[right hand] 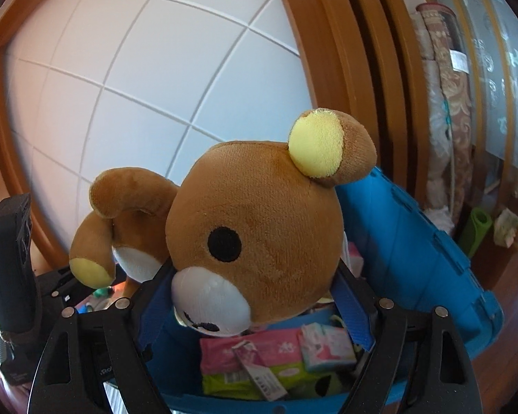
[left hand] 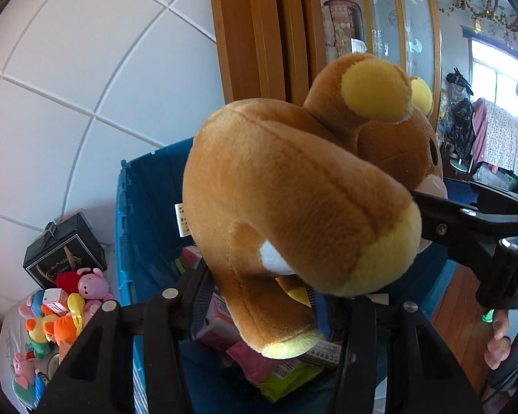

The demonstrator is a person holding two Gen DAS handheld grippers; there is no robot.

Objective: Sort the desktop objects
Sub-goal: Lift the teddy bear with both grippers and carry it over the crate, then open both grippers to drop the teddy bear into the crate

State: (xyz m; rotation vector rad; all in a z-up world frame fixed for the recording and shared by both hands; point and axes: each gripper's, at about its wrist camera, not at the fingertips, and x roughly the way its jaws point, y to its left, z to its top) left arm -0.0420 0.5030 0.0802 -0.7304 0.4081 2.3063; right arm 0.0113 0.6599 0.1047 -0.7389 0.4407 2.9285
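The bear (left hand: 304, 186) is held up over the blue bin (left hand: 148, 207), gripped from both ends: the left gripper (left hand: 272, 296) is clenched on a leg, the right gripper (right hand: 255, 289) on the head. Packets (right hand: 276, 355) are seen lying inside the bin below.

The brown plush bear (right hand: 259, 241) had yellow ears and a white muzzle. It hung above the blue bin (right hand: 414, 238), head tilted down.
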